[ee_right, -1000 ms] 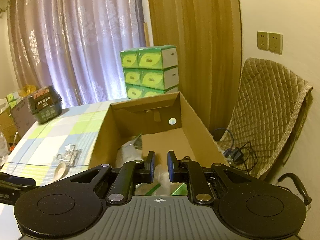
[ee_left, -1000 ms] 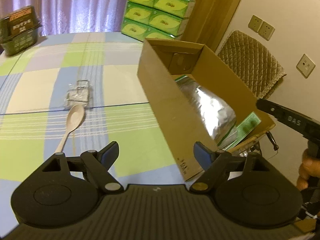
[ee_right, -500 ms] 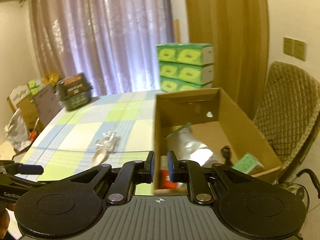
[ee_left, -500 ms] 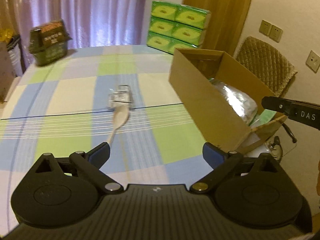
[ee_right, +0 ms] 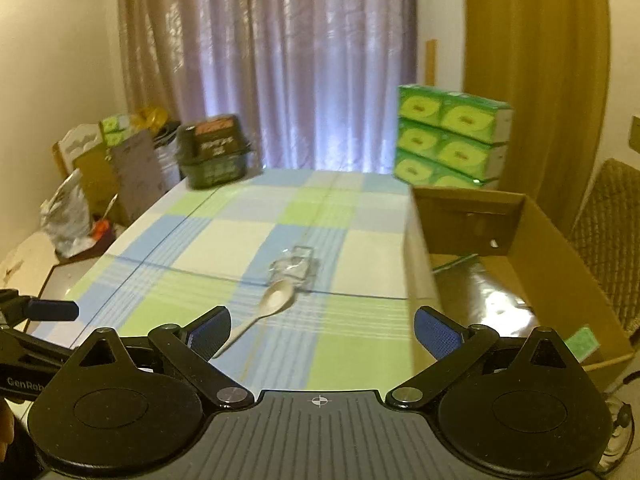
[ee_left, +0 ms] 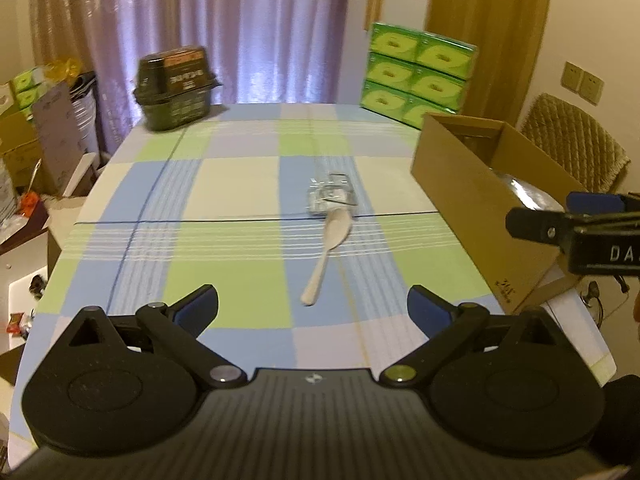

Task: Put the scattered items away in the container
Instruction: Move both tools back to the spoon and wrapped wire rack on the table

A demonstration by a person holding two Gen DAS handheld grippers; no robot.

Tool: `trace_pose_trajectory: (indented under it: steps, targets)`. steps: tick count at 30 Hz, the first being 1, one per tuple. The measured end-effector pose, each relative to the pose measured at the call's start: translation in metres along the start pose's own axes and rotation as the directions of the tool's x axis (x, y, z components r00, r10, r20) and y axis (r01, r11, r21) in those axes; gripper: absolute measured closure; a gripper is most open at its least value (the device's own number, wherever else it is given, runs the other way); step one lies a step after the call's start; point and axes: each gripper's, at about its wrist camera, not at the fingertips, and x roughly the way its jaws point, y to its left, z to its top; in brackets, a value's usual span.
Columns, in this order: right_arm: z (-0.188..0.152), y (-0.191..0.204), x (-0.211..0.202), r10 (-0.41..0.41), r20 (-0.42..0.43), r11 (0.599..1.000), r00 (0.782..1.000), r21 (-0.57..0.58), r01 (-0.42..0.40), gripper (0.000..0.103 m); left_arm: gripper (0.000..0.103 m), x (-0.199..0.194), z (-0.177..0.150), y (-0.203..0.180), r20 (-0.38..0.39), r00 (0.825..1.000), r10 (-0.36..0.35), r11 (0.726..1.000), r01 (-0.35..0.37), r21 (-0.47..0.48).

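Two items remain on the checked surface (ee_left: 240,184), left of the cardboard box (ee_left: 472,196): a pale spoon (ee_left: 330,248) touching a clear packet (ee_left: 330,196). Both tongs, left (ee_left: 312,308) and right (ee_right: 322,330), gape empty; picking up the spoon looks next.

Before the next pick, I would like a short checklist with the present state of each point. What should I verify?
1. Left gripper open and empty: ok.
2. Right gripper open and empty: ok.
3. Spoon lies free on the table, handle toward the grippers: ok.
4. Clear packet apart from the spoon bowl: not ok, they appear to touch.
5. Cardboard box open on top: ok.
6. Space left in the box: cannot tell fully.
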Motion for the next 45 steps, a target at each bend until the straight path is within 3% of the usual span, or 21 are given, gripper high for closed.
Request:
trace_pose_trajectory:
  steps: [15,22,36,41,45]
  targets:
    - [-0.012,0.035,0.019,0.022,-0.066,0.997,0.998,-0.068,-0.026,0.000,0.002,0.001,-0.010,0.037,-0.003,1.000,0.020,0.998,-0.020,-0.061]
    - [-0.021,0.037,0.033,0.030,-0.105,0.997,0.994,-0.067,-0.037,0.000,0.002,0.015,-0.007,0.044,-0.017,1.000,-0.009,1.000,0.009,0.000]
    - [-0.017,0.012,0.090,0.053,-0.094,0.999,0.994,-0.002,-0.054,0.000,0.005,0.101,0.006,0.034,-0.063,0.994,-0.089,0.977,0.099,0.188]
    - [-0.006,-0.003,0.120,0.050,-0.096,0.999,0.994,0.020,-0.048,0.000,0.013,0.145,0.010,0.024,-0.097,0.987,-0.125,0.948,0.148,0.282]
    - [0.001,-0.015,0.144,0.042,-0.091,0.999,0.995,0.033,-0.039,0.000,0.018,0.176,0.014,0.017,-0.112,0.983,-0.146,0.937,0.173,0.303]
